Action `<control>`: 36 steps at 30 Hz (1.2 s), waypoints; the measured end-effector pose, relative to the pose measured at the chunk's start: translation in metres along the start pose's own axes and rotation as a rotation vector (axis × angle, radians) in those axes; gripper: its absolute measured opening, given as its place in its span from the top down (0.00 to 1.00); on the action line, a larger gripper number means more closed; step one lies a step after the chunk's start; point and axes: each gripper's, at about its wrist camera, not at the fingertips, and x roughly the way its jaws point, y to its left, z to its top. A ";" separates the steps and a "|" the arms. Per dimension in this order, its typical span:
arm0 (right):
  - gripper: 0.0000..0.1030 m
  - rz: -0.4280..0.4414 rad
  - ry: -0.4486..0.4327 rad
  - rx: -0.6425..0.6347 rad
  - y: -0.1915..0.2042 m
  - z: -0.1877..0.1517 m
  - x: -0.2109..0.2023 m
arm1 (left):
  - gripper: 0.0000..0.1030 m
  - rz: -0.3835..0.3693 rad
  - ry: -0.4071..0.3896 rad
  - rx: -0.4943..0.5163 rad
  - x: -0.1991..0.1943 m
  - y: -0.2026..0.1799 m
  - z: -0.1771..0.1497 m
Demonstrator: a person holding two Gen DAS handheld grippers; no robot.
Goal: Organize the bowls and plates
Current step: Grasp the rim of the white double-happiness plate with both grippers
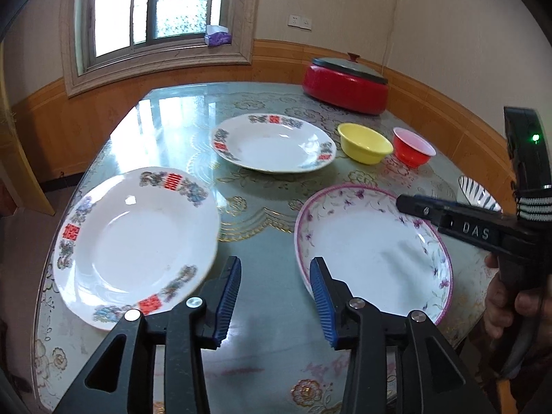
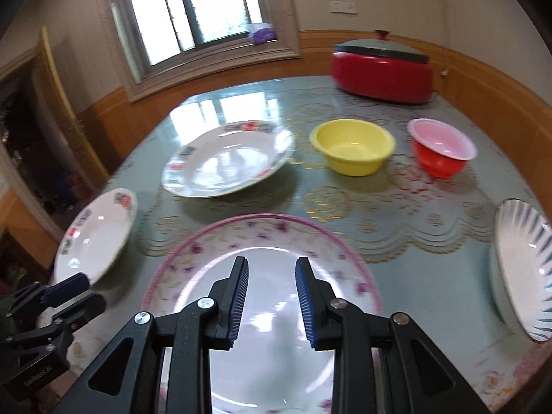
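My left gripper (image 1: pixel 275 293) is open with nothing between its blue pads, low over the table between two plates. To its left lies a white plate with red and blue rim patterns (image 1: pixel 134 245), its edge beside the left finger. To the right lies a pink-rimmed floral plate (image 1: pixel 372 252). My right gripper (image 2: pixel 272 293) hovers open over that floral plate (image 2: pixel 262 241), holding nothing. A second patterned plate (image 2: pixel 227 158) sits further back. Behind it to the right stand a yellow bowl (image 2: pixel 352 146) and a red bowl (image 2: pixel 441 148). A blue-striped bowl (image 2: pixel 521 269) sits at the right edge.
A red lidded pot (image 2: pixel 383 72) stands at the table's back right by the wall. The table (image 1: pixel 262 207) has a glossy green patterned cover. A hand (image 1: pixel 510 296) holds the right gripper's handle. A window is behind the table.
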 end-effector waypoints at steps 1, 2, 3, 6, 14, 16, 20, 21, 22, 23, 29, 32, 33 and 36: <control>0.73 0.038 0.010 0.000 0.006 0.002 0.004 | 0.55 0.005 -0.010 -0.010 -0.004 0.007 0.002; 0.73 0.075 0.021 0.001 0.013 0.005 0.008 | 0.53 0.017 -0.022 -0.019 -0.008 0.013 0.004; 0.73 0.109 0.032 0.002 0.020 0.006 0.012 | 0.52 0.028 -0.034 -0.028 -0.012 0.021 0.006; 0.73 0.208 0.061 -0.003 0.044 0.013 0.025 | 0.48 0.066 -0.063 -0.072 -0.023 0.050 0.013; 0.73 0.361 0.174 0.019 0.098 0.022 0.074 | 0.47 0.195 -0.079 -0.200 -0.038 0.134 0.013; 0.73 0.359 0.195 0.016 0.107 0.021 0.087 | 0.47 0.224 -0.077 -0.219 -0.037 0.151 0.011; 0.73 0.341 0.222 0.008 0.117 0.021 0.104 | 0.47 0.249 -0.064 -0.239 -0.030 0.178 0.008; 0.73 0.333 0.227 0.011 0.119 0.022 0.109 | 0.48 0.249 -0.059 -0.245 -0.027 0.185 0.008; 0.73 0.329 0.232 0.016 0.120 0.023 0.113 | 0.48 0.247 -0.054 -0.254 -0.023 0.191 0.007; 0.73 0.325 0.237 0.020 0.120 0.024 0.116 | 0.48 0.245 -0.044 -0.264 -0.019 0.197 0.008; 0.73 0.307 0.262 0.043 0.120 0.025 0.134 | 0.48 0.187 0.000 -0.282 0.006 0.220 0.009; 0.73 0.316 0.270 0.046 0.122 0.025 0.138 | 0.49 0.156 0.015 -0.261 0.018 0.222 0.011; 0.73 0.320 0.271 0.046 0.123 0.025 0.139 | 0.49 0.147 0.021 -0.258 0.023 0.223 0.014; 0.73 0.329 0.283 0.049 0.125 0.023 0.146 | 0.51 0.119 0.043 -0.261 0.034 0.228 0.015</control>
